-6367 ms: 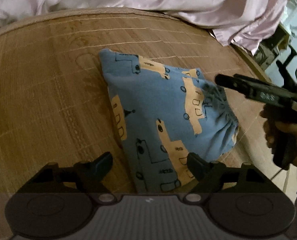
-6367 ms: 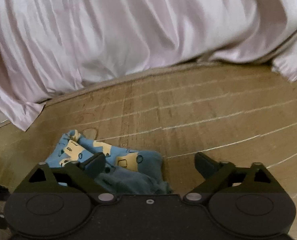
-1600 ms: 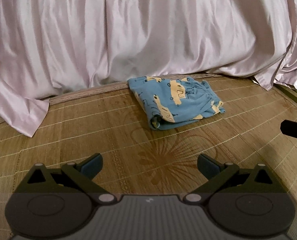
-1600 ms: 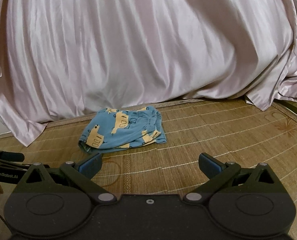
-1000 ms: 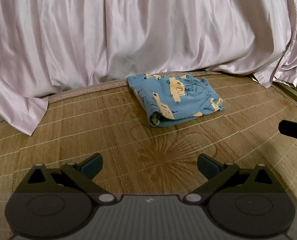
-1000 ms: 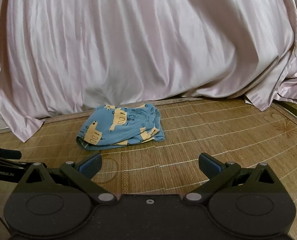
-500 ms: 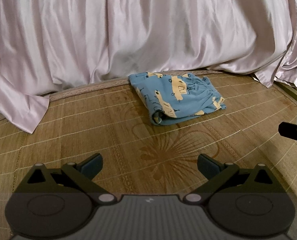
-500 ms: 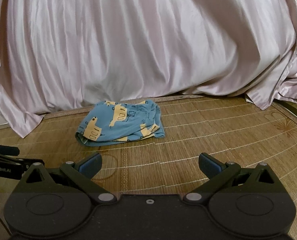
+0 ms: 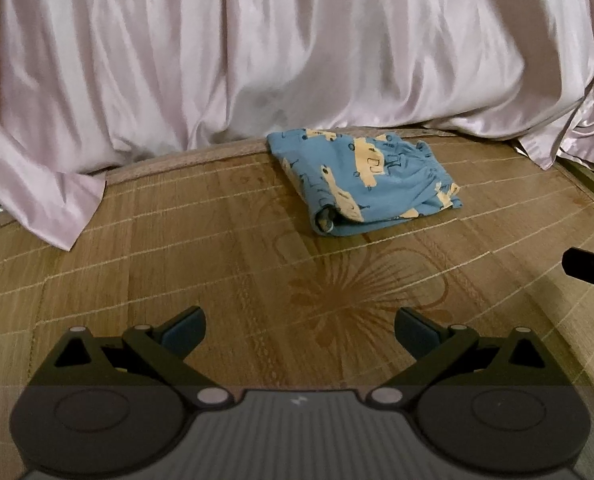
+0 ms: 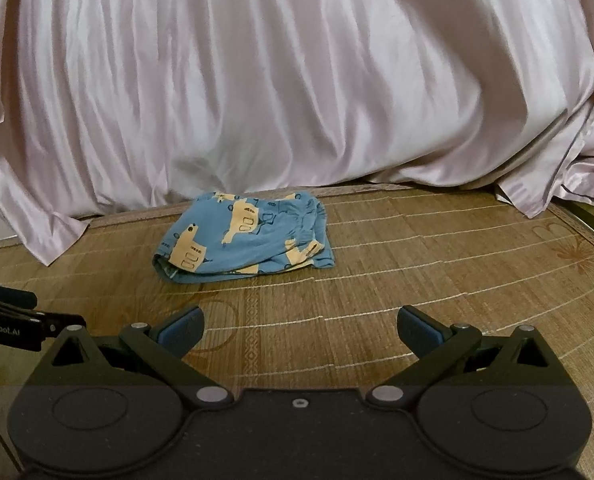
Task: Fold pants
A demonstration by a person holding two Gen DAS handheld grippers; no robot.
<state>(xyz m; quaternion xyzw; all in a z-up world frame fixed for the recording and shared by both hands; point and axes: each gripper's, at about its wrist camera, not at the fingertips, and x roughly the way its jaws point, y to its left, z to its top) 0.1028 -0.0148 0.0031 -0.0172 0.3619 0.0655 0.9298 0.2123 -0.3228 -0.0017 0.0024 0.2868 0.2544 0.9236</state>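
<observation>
— Where are the pants?
— Folded on the mat, far from me, by the pink sheet. Inner layers are hidden.
— My grippers?
— Left gripper and right gripper both spread wide, empty.

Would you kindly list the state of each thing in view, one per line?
Blue cartoon-print pants: folded into a compact bundle, lying on the woven bamboo mat.
Pink satin sheet: draped down onto the mat.
Left gripper: open, empty.
Right gripper: open, empty.
</observation>
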